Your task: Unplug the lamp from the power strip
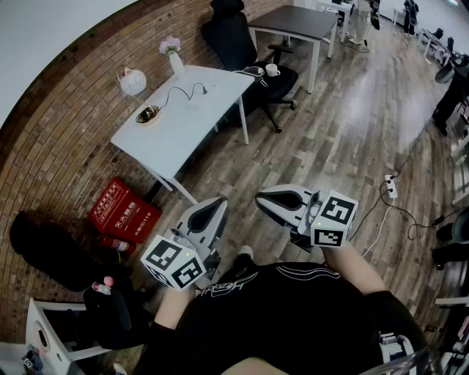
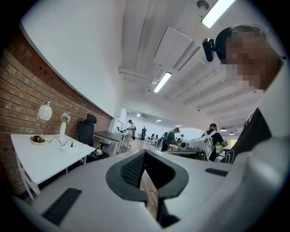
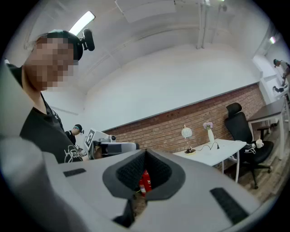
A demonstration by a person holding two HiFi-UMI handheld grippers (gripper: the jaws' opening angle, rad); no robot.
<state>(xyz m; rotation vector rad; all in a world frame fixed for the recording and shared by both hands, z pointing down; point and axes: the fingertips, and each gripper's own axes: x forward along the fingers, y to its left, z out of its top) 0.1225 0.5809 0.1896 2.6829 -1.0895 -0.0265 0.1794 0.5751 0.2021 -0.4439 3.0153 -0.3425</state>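
Note:
A globe lamp stands at the back of a white table against the brick wall. Its black cord runs to a white power strip on the tabletop. The lamp also shows at the far left of the left gripper view. In the right gripper view the lamp is at mid-right. My left gripper and right gripper are held close to the person's body, well short of the table. Both are shut and empty; the jaws meet in the left gripper and right gripper views.
A white vase with flowers stands by the lamp. A black office chair and a dark desk lie beyond the table. A red box and a black bag sit by the wall. Another power strip with cables lies on the floor.

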